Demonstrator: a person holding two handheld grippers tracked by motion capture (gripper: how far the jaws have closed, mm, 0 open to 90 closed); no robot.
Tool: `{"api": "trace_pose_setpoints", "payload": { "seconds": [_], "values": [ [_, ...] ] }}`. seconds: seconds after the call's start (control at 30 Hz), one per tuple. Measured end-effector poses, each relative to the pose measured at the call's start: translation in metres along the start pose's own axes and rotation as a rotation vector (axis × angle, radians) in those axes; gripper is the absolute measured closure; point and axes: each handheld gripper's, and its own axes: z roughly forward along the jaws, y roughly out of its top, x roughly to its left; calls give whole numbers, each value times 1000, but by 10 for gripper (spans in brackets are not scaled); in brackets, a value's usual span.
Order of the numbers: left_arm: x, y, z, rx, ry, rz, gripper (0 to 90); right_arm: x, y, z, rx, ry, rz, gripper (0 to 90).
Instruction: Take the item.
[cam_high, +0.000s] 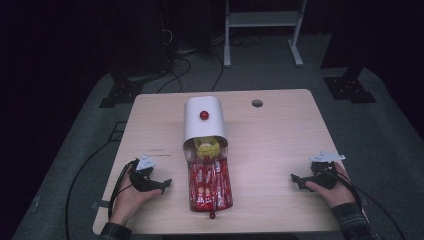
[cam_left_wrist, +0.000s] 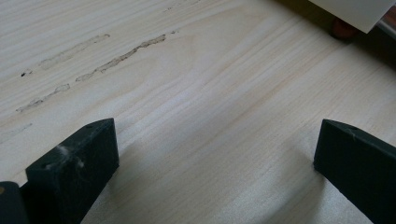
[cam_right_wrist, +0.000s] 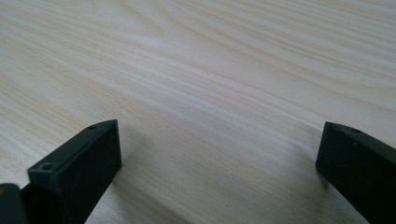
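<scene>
A white round-topped container (cam_high: 204, 125) with a red knob (cam_high: 204, 115) lies on its side in the middle of the table. A yellow object (cam_high: 206, 148) shows in its mouth, and several red packets (cam_high: 209, 186) spill out toward the front edge. My left gripper (cam_high: 167, 183) rests on the table left of the packets, pointing toward them. In the left gripper view it (cam_left_wrist: 215, 158) stands open over bare wood, with a corner of the white container (cam_left_wrist: 355, 11) at the top right. My right gripper (cam_high: 295, 179) rests at the right, also open (cam_right_wrist: 217, 156) with nothing between its jaws.
The light wooden table (cam_high: 280, 140) has a round cable hole (cam_high: 257, 103) at the back right. A small red bead (cam_high: 212, 215) lies by the packets' near end. Scuff marks (cam_left_wrist: 116, 56) streak the wood ahead of the left gripper. A white frame (cam_high: 262, 20) stands on the floor behind.
</scene>
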Motion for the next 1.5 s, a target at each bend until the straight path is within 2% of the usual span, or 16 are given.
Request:
{"api": "trace_pose_setpoints", "payload": {
  "seconds": [0.23, 0.37, 0.53, 0.6, 0.73, 1.0, 1.37, 1.5],
  "values": [
    [1, -1, -2, -9, 10, -5, 20, 0, 0, 0, 0, 0, 0, 0],
    [3, -1, -5, -9, 15, -14, 107, 0, 0, 0, 0, 0, 0, 0],
    [5, -2, -8, -10, 10, -18, 145, 0, 0, 0, 0, 0, 0, 0],
    [6, -2, -10, -6, 9, -17, 187, 0, 0, 0, 0, 0, 0, 0],
    [9, -4, -13, -14, 5, -39, 207, 0, 0, 0, 0, 0, 0, 0],
    [12, -5, -18, -16, 13, -56, 247, 0, 0, 0, 0, 0, 0, 0],
    [10, -3, -24, -30, 12, -41, 299, 0, 0, 0, 0, 0, 0, 0],
    [9, -2, -27, -39, 13, -49, 331, 0, 0, 0, 0, 0, 0, 0]
  ]
}}
